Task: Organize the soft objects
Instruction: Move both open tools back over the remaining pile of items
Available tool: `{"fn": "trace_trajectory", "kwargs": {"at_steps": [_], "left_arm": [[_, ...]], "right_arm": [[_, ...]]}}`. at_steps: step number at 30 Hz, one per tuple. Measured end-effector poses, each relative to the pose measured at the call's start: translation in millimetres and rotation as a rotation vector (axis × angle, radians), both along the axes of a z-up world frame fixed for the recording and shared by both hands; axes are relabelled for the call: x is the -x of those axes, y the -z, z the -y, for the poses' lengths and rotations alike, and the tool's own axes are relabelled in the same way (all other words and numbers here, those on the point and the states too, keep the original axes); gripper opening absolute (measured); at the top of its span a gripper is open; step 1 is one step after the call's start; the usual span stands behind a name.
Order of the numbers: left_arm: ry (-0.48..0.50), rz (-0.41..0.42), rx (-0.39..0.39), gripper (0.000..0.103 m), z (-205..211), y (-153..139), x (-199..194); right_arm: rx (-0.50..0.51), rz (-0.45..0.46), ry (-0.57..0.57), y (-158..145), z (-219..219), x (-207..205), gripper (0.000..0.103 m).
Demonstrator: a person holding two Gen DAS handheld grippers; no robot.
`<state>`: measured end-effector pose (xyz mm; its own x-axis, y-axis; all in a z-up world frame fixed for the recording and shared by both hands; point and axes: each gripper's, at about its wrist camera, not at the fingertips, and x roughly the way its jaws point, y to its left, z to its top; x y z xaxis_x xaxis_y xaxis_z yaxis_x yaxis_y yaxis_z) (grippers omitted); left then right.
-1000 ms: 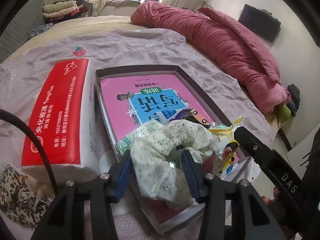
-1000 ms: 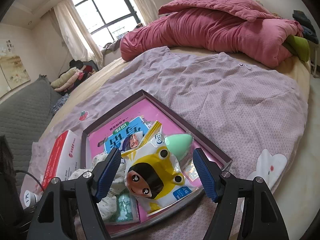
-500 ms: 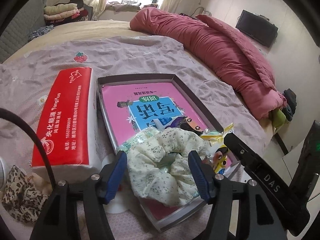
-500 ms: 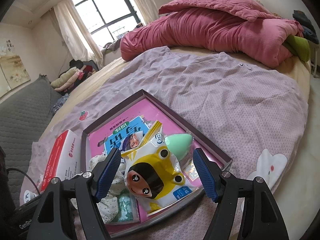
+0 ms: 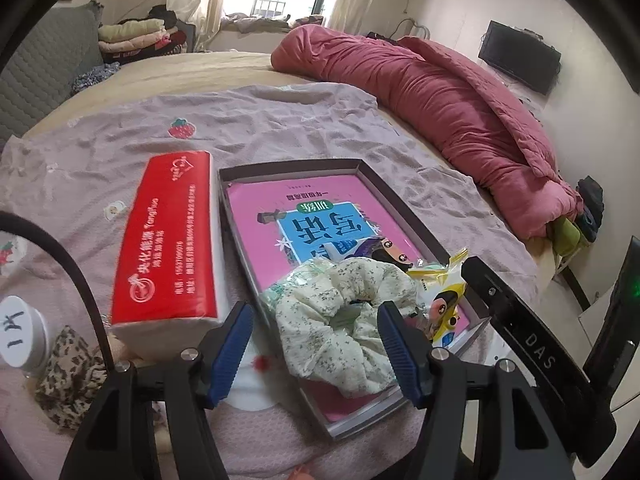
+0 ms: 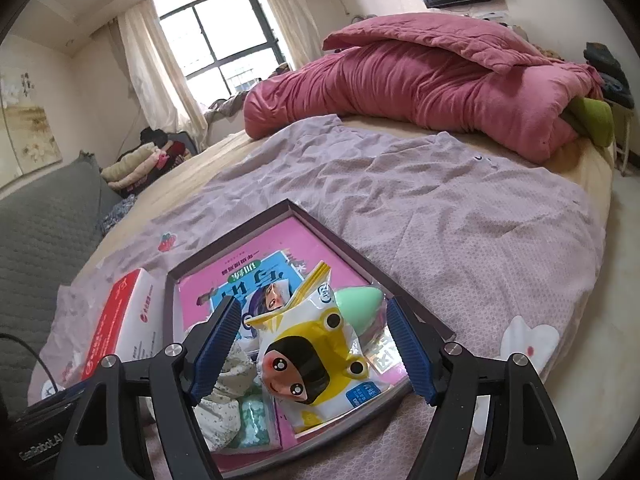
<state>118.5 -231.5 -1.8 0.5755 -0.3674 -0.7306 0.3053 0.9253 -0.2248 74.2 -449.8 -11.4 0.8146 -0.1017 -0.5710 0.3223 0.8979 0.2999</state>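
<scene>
Shallow tray (image 5: 404, 206) on mauve sheet (image 5: 280, 132), pink book inside. Red tissue pack (image 5: 168, 236) beside tray; leopard fabric (image 5: 70, 376) nearer. Floral scrunchie (image 5: 344, 320) lies in tray beside yellow cartoon packet (image 6: 312, 364) and green sponge (image 6: 358, 304). Left gripper (image 5: 316, 344) wide, empty, straddling scrunchie. Right gripper (image 6: 312, 348) wide, empty, around packet.

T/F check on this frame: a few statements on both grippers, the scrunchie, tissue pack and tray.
1. The left gripper is shut on the floral scrunchie. False: it is open, with the scrunchie lying loose between its fingers.
2. The scrunchie lies in the tray. True.
3. The red tissue pack is inside the tray. False: it sits beside it on the sheet.
4. The right gripper is open. True.
5. The yellow cartoon packet lies in the tray. True.
</scene>
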Motion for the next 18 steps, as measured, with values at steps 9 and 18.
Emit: {"fn": "trace_trajectory", "kwargs": {"at_steps": [9,18], "left_arm": [[-0.017,0.007,-0.022,0.065,-13.4,-6.5,10.4],[-0.034,0.025,-0.033,0.065,-24.4,-18.2,24.2]], "right_arm": [[0.041,0.010,-0.011,-5.1,-9.5,2.0,0.076],[0.076,0.024,0.002,-9.5,-15.7,7.5,0.076]]}}
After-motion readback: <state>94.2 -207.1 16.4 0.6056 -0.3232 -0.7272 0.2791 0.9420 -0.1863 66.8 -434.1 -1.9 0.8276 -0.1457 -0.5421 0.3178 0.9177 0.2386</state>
